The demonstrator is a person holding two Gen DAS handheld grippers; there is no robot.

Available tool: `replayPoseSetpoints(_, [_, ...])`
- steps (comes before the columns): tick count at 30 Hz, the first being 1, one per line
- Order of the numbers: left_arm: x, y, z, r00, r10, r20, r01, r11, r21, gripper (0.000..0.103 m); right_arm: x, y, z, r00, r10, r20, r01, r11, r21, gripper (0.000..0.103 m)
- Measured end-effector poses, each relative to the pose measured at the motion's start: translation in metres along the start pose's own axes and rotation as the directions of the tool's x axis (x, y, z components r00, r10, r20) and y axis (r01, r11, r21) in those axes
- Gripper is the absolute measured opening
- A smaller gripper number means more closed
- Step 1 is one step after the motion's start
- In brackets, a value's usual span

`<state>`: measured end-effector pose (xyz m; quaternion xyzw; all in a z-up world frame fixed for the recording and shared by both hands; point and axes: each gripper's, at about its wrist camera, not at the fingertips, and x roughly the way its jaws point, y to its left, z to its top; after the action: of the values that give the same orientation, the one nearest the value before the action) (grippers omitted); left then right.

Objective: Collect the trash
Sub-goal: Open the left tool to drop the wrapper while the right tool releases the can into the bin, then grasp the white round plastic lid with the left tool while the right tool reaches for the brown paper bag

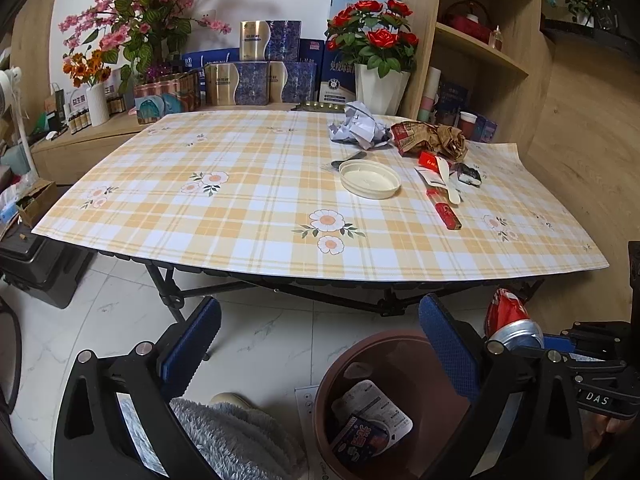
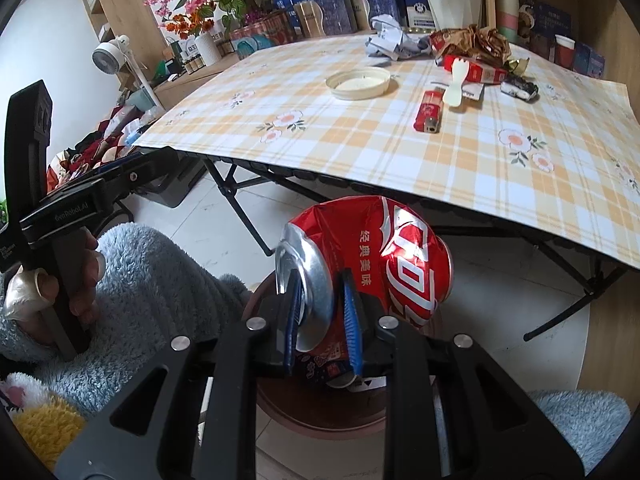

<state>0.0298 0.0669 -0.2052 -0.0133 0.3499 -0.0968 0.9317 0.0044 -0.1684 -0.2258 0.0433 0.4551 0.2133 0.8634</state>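
Crushed red aluminium cola can (image 2: 368, 256) clamped in right gripper (image 2: 322, 320), directly above round brown plastic bin (image 1: 400, 356), frame bottom centre. Left gripper (image 1: 320, 344) wide open, empty.

A lived-in home — a folding bench (image 1: 248, 208) under a flowered plaid cloth stands on pale marble-look floor tiles (image 1: 120, 308), with wooden shelving (image 1: 480, 40), vases of artificial flowers (image 1: 376, 44), stacked gift boxes (image 1: 256, 80) and a small fan (image 2: 110, 54) — household clutter throughout.

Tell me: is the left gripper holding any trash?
No, the left gripper stands wide open with nothing between its fingers, above the brown bin.
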Motion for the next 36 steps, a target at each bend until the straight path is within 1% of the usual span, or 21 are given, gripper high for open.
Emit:
replayPoseSetpoints(9, [0.005,0.002,0.0,1.0,0.007,-0.025,-0.007,1.0,-0.016,0.097,0.009,-0.002,-0.004,0.999,0.005,-0.045,-0.005,1.0,0.015,0.024])
replayPoseSetpoints(11, [0.006,0.002,0.0,1.0,0.007,-0.028,-0.007,1.0,-0.017,0.097,0.01,-0.003,-0.004,0.999,0.004,-0.051,-0.002,1.0,0.021,0.026])
replayPoseSetpoints(14, [0.007,0.002,0.001,0.999,0.007,-0.031,-0.008,1.0,-0.018,0.097,0.01,-0.002,-0.005,0.999,0.006,-0.054,-0.005,1.0,0.021,0.027])
replayPoseSetpoints(16, [0.007,0.003,0.0,0.999,0.008,-0.032,-0.009,1.0,-0.017,0.097,0.01,-0.002,-0.005,0.999,0.0,-0.051,0.001,1.0,0.015,0.033])
replayPoseSetpoints(17, [0.007,0.003,0.0,0.999,0.008,-0.031,-0.008,1.0,-0.017,0.097,0.01,-0.001,-0.005,0.999,-0.004,-0.047,0.004,1.0,0.013,0.04])
replayPoseSetpoints(18, [0.007,0.003,0.0,0.999,0.008,-0.031,-0.008,1.0,-0.017,0.097,0.009,-0.001,-0.005,0.999,-0.01,-0.041,0.011,1.0,0.012,0.049])
replayPoseSetpoints(19, [0.007,0.003,0.0,1.0,0.008,-0.031,-0.008,1.0,-0.017,0.097,0.009,-0.001,-0.004,0.999,-0.017,-0.037,0.018,1.0,0.011,0.055])
replayPoseSetpoints(21, [0.007,0.003,0.001,1.0,0.008,-0.03,-0.009,1.0,-0.018,0.097,0.007,-0.002,-0.003,0.999,-0.044,-0.021,0.045,0.999,0.012,0.075])
replayPoseSetpoints(22, [0.007,0.003,0.001,1.0,0.008,-0.03,-0.008,1.0,-0.019,0.097,0.006,-0.004,-0.002,0.998,-0.059,-0.015,0.059,0.998,0.016,0.081])
replayPoseSetpoints(23, [0.007,0.003,0.001,1.0,0.007,-0.03,-0.008,1.0,-0.019,0.097,0.005,-0.006,-0.002,0.996,-0.084,-0.005,0.084,0.996,0.025,0.092])
replayPoseSetpoints(24, [0.007,0.003,0.001,0.999,0.007,-0.031,-0.008,1.0,-0.02,0.097,0.004,-0.009,-0.001,0.994,-0.11,0.003,0.11,0.993,0.039,0.096])
replayPoseSetpoints(29, [0.009,0.008,-0.002,0.999,0.001,-0.035,-0.003,0.999,-0.043,0.097,0.009,-0.022,-0.001,0.986,-0.162,-0.027,0.164,0.982,0.096,0.097])
replayPoseSetpoints(31, [0.009,0.01,-0.003,0.999,-0.001,-0.036,-0.001,0.999,-0.053,0.097,0.011,-0.028,-0.002,0.985,-0.167,-0.047,0.172,0.978,0.119,0.097])
replayPoseSetpoints(33, [0.01,0.012,-0.003,0.999,-0.002,-0.038,0.0,0.998,-0.061,0.097,0.01,-0.032,-0.001,0.987,-0.158,-0.039,0.162,0.977,0.136,0.097])
replayPoseSetpoints(36, [0.011,0.012,-0.002,0.999,-0.005,-0.043,0.002,0.998,-0.07,0.097,0.007,-0.035,0.0,0.985,-0.173,-0.021,0.174,0.973,0.151,0.097])
